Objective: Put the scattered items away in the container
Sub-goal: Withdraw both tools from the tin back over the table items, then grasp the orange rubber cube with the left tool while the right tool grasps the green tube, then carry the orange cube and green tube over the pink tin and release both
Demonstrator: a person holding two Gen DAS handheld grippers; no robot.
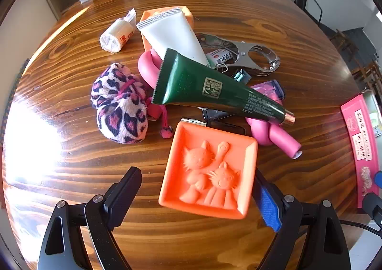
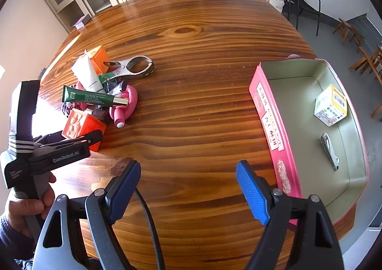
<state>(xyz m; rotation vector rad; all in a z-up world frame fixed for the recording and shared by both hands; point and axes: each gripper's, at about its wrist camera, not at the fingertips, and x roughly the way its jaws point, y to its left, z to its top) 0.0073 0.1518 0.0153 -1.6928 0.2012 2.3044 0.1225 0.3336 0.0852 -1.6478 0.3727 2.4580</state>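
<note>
1. Left claw point(image 1: 198, 196): released, jaws wide apart, pointing steeply down over the near edge of the pile. The orange cat-relief block point(image 1: 210, 172) lies between its fingers; its right edge is close to the blue pad, but whether they touch cannot be told, and a clear gap separates the block from the black finger point(image 1: 124, 189).
2. Right claw point(image 2: 188, 191): released, nothing between its jaws, hanging over bare wood between the pile and the container.
3. Surface point(image 2: 203, 38): glossy wooden top with strong glare at the left.
4. Pile of scattered items, on the left part of the surface: a dark green tube point(image 1: 214, 91) lies across the top, its gold cap toward the right; a white tube point(image 1: 172, 33) leans behind it on an orange box point(image 1: 186, 13). A pink foam roller point(image 1: 274, 134) twists beneath them, and a chrome clamp point(image 1: 250, 55) lies at the far right of the pile.
5. Leopard-print pouch point(image 1: 119, 105): just left of the pile, touching it, pink drawstring trailing toward the block.
6. Small white roll point(image 1: 117, 33): apart from the pile, at its far left.
7. Container point(image 2: 265, 112): a pink tin with a pale green interior, at the right edge of the surface, well apart from the pile. Inside lie a small yellow-and-white carton point(image 2: 330, 105) and a nail clipper point(image 2: 329, 150).
8. A hand point(image 2: 28, 203) grips the left tool's handle.
</note>
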